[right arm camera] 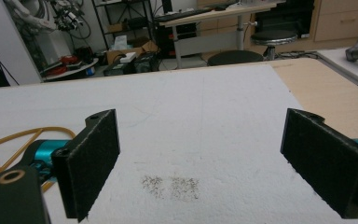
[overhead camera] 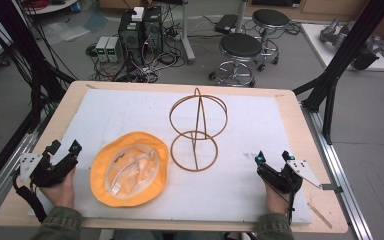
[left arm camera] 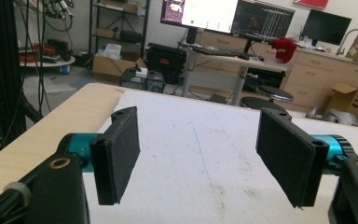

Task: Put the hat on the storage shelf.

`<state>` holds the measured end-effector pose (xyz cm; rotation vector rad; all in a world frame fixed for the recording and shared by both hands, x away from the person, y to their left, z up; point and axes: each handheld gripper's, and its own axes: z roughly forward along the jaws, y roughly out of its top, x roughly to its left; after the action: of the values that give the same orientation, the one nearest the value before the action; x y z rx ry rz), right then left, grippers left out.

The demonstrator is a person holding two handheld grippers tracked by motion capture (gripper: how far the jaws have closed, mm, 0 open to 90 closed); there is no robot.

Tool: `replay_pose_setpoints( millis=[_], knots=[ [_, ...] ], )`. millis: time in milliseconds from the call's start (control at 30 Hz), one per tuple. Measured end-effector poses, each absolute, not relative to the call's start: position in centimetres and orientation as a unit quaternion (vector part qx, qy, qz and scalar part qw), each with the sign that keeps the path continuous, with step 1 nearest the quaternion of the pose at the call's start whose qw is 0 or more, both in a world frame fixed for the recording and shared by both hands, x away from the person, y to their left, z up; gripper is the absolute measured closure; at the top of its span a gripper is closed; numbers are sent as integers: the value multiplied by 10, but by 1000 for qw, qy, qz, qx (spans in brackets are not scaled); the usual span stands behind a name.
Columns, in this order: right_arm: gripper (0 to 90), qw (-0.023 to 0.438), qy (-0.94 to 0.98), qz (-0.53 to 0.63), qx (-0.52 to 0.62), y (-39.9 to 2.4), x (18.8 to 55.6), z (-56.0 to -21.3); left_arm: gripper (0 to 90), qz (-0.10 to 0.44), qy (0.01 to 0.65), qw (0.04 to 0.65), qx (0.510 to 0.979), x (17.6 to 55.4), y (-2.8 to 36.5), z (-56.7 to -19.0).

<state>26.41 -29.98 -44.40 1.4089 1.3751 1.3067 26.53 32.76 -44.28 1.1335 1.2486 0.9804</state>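
Observation:
An orange bucket hat (overhead camera: 129,169) lies upside down on the white mat (overhead camera: 260,125), its pale lining facing up. Right of it stands a thin wooden wire-frame hat stand (overhead camera: 197,130), two rings joined by uprights; part of its base ring (right arm camera: 9,142) shows at the left edge of the right gripper view. My left gripper (overhead camera: 65,146) rests at the table's left edge, left of the hat, open with nothing between its pads (left arm camera: 121,149). My right gripper (overhead camera: 272,156) sits at the front right, open and empty, its pads (right arm camera: 91,158) wide apart over the bare mat.
The wooden table's edge (overhead camera: 305,130) runs beyond the mat. Black frame posts (overhead camera: 340,60) flank the table. Behind it stand two stools (overhead camera: 240,50), computers (overhead camera: 140,30) and cable tangles on the floor. Desks with monitors (left arm camera: 223,14) stand further back.

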Motion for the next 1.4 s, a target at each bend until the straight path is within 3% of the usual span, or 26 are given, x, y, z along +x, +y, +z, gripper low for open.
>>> replay_pose_setpoints(
  millis=[333, 967, 1400],
  knots=[
    [106, 379, 537, 510, 555, -301, 265, -444, 303, 405, 525, 583, 470, 263, 328, -436],
    [106, 382, 536, 512, 552, -301, 264, -444, 319, 381, 483, 613, 496, 259, 305, -409],
    [106, 381, 539, 512, 551, -300, 265, -444, 319, 337, 454, 612, 553, 265, 296, -404]
  ],
)
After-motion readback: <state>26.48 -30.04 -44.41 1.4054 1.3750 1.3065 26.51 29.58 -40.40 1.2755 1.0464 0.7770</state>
